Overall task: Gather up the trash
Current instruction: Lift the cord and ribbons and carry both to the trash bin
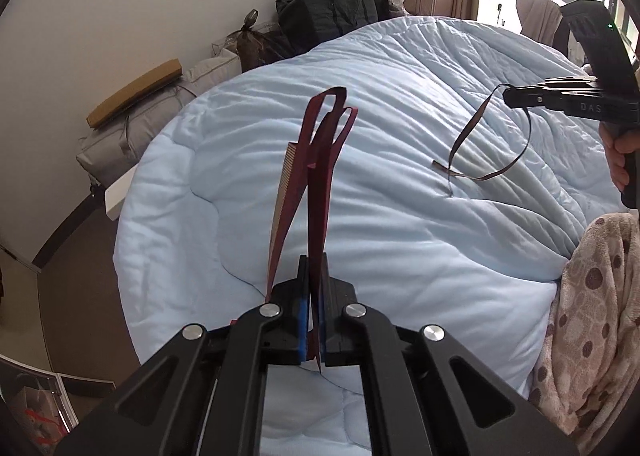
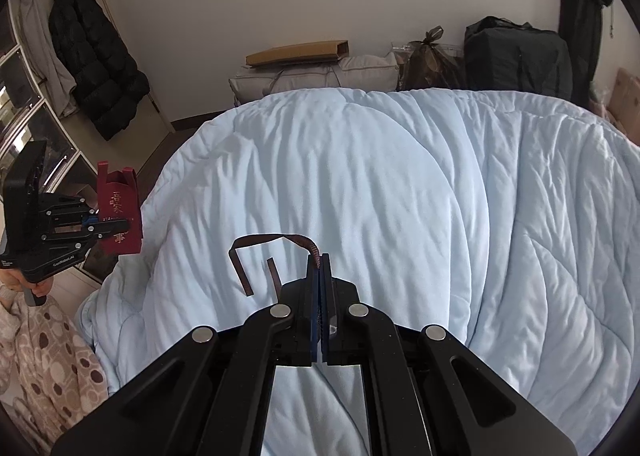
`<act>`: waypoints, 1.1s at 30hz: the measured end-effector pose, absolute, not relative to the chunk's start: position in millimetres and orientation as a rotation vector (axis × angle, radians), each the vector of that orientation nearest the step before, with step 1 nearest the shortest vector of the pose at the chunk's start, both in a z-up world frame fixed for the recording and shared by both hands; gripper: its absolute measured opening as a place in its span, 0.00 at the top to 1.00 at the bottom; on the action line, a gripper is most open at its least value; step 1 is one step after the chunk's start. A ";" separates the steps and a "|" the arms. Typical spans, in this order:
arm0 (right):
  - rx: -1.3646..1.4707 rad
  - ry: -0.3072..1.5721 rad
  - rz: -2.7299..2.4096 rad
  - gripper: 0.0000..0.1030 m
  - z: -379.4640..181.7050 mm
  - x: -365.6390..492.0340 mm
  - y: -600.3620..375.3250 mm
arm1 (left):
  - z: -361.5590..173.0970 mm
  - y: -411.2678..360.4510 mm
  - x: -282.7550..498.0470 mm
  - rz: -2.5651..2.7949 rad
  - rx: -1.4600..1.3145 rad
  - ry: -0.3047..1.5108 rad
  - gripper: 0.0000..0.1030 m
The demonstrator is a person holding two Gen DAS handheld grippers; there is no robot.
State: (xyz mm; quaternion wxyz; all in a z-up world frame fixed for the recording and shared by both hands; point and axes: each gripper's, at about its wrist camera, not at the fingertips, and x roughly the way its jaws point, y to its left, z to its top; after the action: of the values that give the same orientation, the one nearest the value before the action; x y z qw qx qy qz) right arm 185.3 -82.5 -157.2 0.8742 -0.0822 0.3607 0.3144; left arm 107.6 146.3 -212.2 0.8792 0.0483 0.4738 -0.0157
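Clamped in the left claw (image 1: 314, 276) is a flattened red bag (image 1: 316, 183), its long axis running straight out along the fingers and lifted above the near left corner of the bed (image 1: 400, 236). Off to its right, the right claw (image 2: 319, 268) is closed on a brown ribbon (image 2: 260, 242), whose loose loop hangs beside the fingers over the quilt. Both pieces of trash are already held, so I judge the coming move turns on bringing ribbon and bag together: the bag lies left of the ribbon, apart from it, its mouth pinched flat.
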 end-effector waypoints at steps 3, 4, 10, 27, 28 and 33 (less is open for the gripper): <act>-0.185 0.739 0.671 1.00 -145.9 178.0 -81.3 | -187.5 134.7 90.4 -0.039 0.123 0.947 0.97; -0.185 0.729 0.690 1.00 -141.4 175.0 -80.5 | -180.1 132.4 85.0 -0.043 0.125 0.934 0.97; -0.226 0.693 0.702 1.00 -117.5 156.2 -72.7 | -128.4 122.0 40.9 -0.026 0.156 0.838 0.97; -0.365 0.614 0.817 1.00 -73.5 101.1 17.3 | -80.8 175.3 -79.1 0.152 0.105 0.735 0.97; -0.375 0.610 0.831 1.00 -72.6 97.8 26.3 | -81.2 182.3 -85.8 0.171 0.099 0.734 0.97; -0.415 0.603 0.920 1.00 -67.6 80.0 75.7 | -87.7 216.8 -117.5 0.248 0.054 0.746 0.97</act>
State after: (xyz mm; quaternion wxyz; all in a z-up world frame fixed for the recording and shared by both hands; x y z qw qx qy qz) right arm 80.0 75.7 -67.6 0.8322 -0.1958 0.2843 0.4339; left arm -117.5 216.8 -87.7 0.9234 0.0263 0.3634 0.1209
